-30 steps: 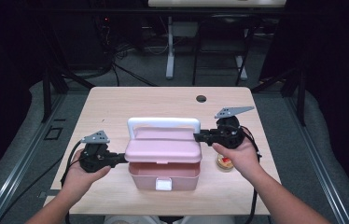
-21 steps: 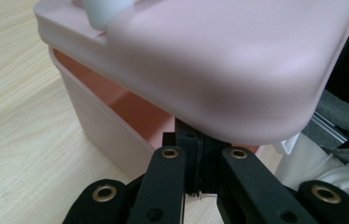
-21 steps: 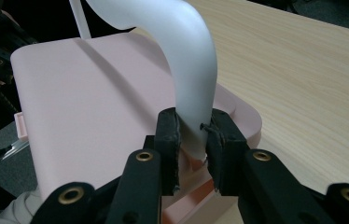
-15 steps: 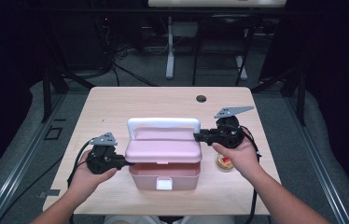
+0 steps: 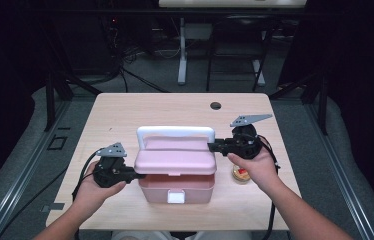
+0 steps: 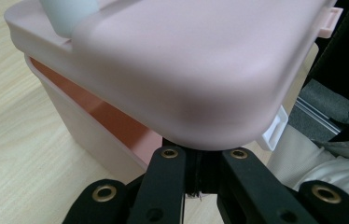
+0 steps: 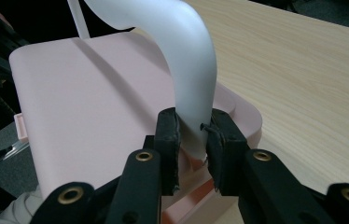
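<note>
A pink box (image 5: pixel 175 189) with a white handle (image 5: pixel 175 132) stands at the near middle of the table. Its lid (image 5: pixel 175 161) is lifted a little off the base, with a gap along the left side (image 6: pixel 116 116). My left gripper (image 5: pixel 136 175) is shut, its tips tucked under the lid's left corner (image 6: pixel 204 156). The lid (image 6: pixel 177 60) rests just above those jaws. My right gripper (image 5: pixel 213 146) is shut on the right leg of the white handle (image 7: pixel 186 56), the pads (image 7: pixel 169 135) pressing it from both sides just above the lid (image 7: pixel 84 102).
A small round item with a red centre (image 5: pixel 241 174) lies on the wooden table (image 5: pixel 125 115) beside my right hand. A dark hole (image 5: pixel 215 105) sits at the table's far right. A white latch (image 5: pixel 176 197) is on the box front.
My left gripper has shifted a little to the right, in against the box's left side. The right gripper and the box have stayed put.
</note>
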{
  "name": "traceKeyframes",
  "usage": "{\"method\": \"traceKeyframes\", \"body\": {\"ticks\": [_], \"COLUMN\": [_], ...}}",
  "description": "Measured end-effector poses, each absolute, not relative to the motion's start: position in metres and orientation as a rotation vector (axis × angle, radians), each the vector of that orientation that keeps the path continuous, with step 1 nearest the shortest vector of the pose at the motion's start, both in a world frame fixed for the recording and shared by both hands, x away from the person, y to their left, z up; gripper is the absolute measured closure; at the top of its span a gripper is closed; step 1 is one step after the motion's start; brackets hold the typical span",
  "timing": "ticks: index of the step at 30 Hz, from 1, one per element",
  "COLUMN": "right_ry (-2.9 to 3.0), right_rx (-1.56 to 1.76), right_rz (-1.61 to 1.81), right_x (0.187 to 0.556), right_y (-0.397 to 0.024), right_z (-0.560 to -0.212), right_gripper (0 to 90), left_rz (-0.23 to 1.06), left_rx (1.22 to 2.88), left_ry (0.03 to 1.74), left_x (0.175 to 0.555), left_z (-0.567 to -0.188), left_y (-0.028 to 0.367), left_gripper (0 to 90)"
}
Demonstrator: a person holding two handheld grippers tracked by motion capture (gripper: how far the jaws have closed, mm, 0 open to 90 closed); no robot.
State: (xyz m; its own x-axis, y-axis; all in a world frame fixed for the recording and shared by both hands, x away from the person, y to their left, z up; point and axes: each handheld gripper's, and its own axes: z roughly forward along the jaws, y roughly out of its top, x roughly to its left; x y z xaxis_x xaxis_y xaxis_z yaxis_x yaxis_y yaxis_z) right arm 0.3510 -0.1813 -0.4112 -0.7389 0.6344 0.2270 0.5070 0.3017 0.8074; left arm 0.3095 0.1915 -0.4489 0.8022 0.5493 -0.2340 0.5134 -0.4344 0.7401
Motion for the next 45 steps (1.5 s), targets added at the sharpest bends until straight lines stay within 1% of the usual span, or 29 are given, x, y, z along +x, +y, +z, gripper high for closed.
{"method": "traceKeyframes", "body": {"ticks": [11,16,21,33,37,45], "right_ry": [2.419,2.407,2.393,2.342,2.319,2.305], "right_rx": [1.078,1.086,1.093,1.088,1.080,1.094], "right_rz": [1.422,1.431,1.434,1.436,1.416,1.402], "right_x": [0.352,0.352,0.351,0.341,0.334,0.329], "right_y": [-0.182,-0.183,-0.187,-0.200,-0.204,-0.210], "right_z": [-0.411,-0.411,-0.410,-0.403,-0.405,-0.413], "right_gripper": [73.8,70.1,68.4,67.1,64.0,62.8], "left_rz": [0.055,0.056,0.057,0.066,0.075,0.079], "left_rx": [2.122,2.117,2.118,2.111,2.101,2.097], "left_ry": [0.771,0.772,0.769,0.781,0.782,0.785], "left_x": [0.309,0.309,0.310,0.312,0.314,0.316], "left_z": [-0.446,-0.445,-0.442,-0.434,-0.432,-0.427], "left_y": [0.190,0.190,0.191,0.190,0.190,0.190], "left_gripper": [89.7,89.6,89.3,89.3,89.1,89.0]}}
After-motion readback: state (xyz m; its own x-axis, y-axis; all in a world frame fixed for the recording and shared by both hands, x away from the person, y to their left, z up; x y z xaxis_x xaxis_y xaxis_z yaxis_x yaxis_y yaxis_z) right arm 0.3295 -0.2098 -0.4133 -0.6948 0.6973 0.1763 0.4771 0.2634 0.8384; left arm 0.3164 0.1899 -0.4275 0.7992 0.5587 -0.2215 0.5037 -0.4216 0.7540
